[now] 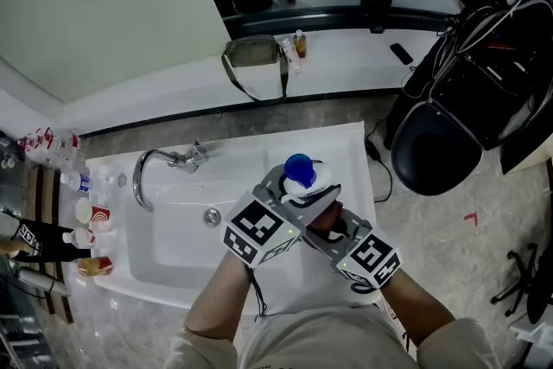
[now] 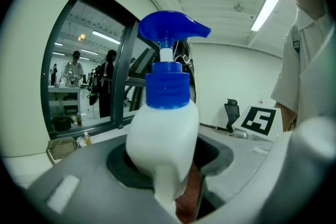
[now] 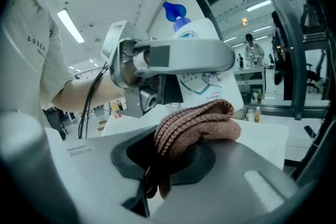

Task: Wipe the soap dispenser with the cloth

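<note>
A white soap dispenser (image 1: 313,181) with a blue pump top (image 1: 298,168) is held up over the right part of the sink. My left gripper (image 1: 289,188) is shut on its body; in the left gripper view the bottle (image 2: 164,134) stands upright between the jaws. My right gripper (image 1: 326,213) is shut on a folded brown cloth (image 3: 195,124). The cloth sits close against the dispenser's lower side, and its edge (image 2: 189,201) shows beneath the bottle. In the right gripper view the dispenser (image 3: 195,68) stands behind the left gripper (image 3: 173,57).
A white sink (image 1: 164,259) with a chrome faucet (image 1: 160,166) lies below the grippers. Small bottles and cups (image 1: 86,216) line its left rim. A bag (image 1: 251,54) rests on the far ledge. A black chair (image 1: 436,147) stands to the right.
</note>
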